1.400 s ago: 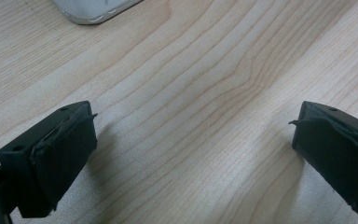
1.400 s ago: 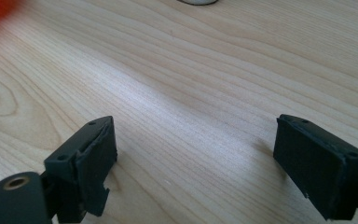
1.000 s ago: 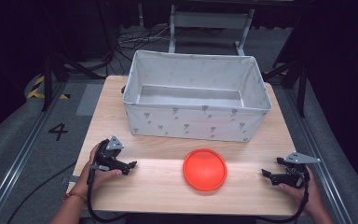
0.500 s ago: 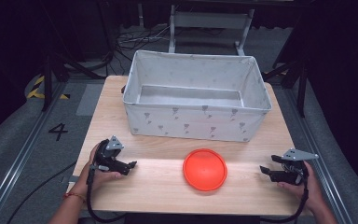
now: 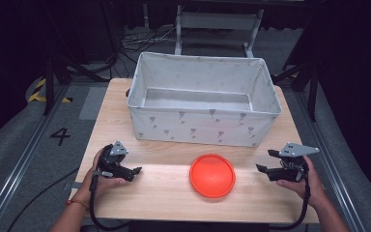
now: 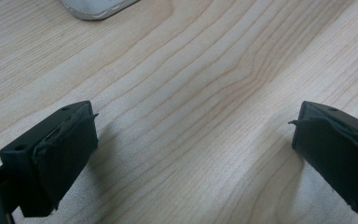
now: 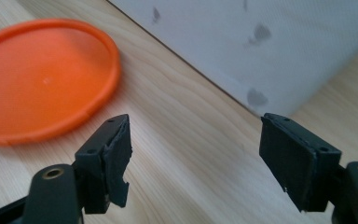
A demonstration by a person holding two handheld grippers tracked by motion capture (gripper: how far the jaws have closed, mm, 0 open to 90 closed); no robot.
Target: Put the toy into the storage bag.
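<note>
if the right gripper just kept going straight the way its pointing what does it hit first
Probably the orange disc. The right gripper, jaws open, points along the table toward it. In the right gripper view the disc sits left of centre, with the fabric bin ahead, so depth is uncertain.

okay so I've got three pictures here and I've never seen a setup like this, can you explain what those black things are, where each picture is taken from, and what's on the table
The black things are hand-held grippers, simple two-jaw pincers, and a person holds one in each hand.

The wide picture comes from a fixed camera above the person's side of the wooden table. In it, the left gripper is at the left and the right gripper at the right. Between them an orange disc lies flat on the wood, and behind it stands a white fabric bin with small grey marks, apparently empty.

The two close-ups come from cameras riding on the grippers, looking along their jaws. The left gripper view shows bare wood between wide-open jaws. The right gripper view shows open jaws too, with the disc and the bin's wall beyond. Nothing is held.
</note>
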